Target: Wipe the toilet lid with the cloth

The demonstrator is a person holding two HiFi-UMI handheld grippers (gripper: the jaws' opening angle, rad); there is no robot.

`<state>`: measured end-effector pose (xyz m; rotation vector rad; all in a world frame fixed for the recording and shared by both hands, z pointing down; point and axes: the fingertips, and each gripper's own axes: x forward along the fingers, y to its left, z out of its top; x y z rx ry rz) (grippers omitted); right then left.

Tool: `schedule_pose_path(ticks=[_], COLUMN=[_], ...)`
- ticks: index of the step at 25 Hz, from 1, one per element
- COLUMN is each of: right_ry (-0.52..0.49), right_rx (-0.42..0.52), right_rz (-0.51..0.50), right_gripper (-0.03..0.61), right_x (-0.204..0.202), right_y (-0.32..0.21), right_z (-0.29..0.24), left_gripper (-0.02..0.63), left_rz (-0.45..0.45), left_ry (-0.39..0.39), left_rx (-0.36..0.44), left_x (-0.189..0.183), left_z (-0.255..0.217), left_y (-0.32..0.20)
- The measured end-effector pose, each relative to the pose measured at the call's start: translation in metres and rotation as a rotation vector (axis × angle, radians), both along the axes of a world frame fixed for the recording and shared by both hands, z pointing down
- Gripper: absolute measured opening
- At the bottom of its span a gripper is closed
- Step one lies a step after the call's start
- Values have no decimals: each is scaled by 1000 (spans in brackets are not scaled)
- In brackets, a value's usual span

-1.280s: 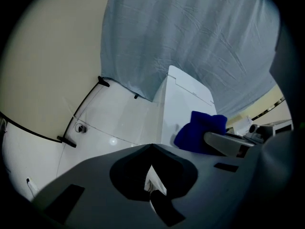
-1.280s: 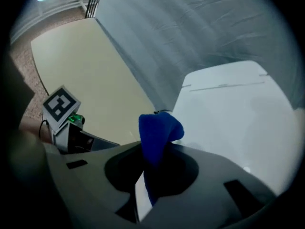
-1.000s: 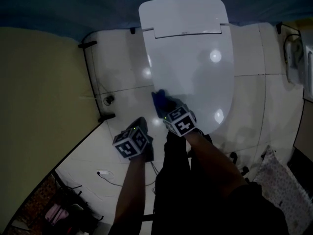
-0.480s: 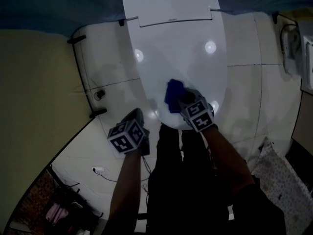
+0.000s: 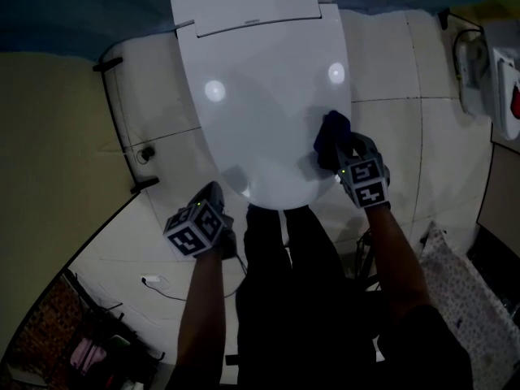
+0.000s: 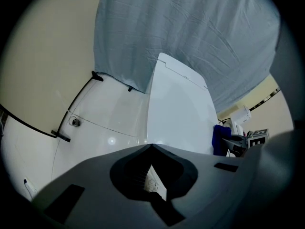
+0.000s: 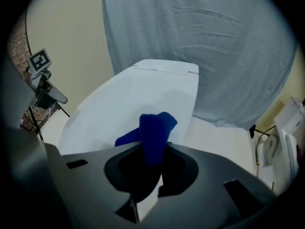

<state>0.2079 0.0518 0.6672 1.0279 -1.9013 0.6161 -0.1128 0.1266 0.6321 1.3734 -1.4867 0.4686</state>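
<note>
The cloth [image 5: 331,135] is clamped in the right gripper [image 7: 152,152] for pressing against the toilet lid [image 5: 260,104]; the left gripper [image 6: 151,149], seemingly closed empty, is held aside.

Closed white toilet lid [image 5: 260,112], blue cloth [image 5: 331,139] bunched on its right side

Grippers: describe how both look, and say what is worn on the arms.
Left gripper and right gripper have dark grey bodies with a scooped opening behind the jaws. Left cube and right cube bear black-and-white square markers. The forearms show no sleeves; the clothing below is dark.
</note>
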Motion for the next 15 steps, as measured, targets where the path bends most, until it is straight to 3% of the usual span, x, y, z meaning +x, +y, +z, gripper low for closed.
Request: schedule_pose_path(ticks=[5,8,11,15], right_ry=[77,98,-5,-229], right_rx=[42,71,103,60], right_rz=[26,21,-42,-182], right_gripper=[55,55,55,55], right_x=[32,29,-14,-117], right_y=[-1,2,12,59], right_z=[0,-8,-37,-72], left_gripper=[2,2,2,2], left_rz=[-14,-37,-72,-116], left_ry=[-31,-51,-49,-62], left_rx=[0,-4,6,-10], left_x=[-1,-6,-9,-21], left_z=[3,3,3,4], left_y=[7,16,29,52])
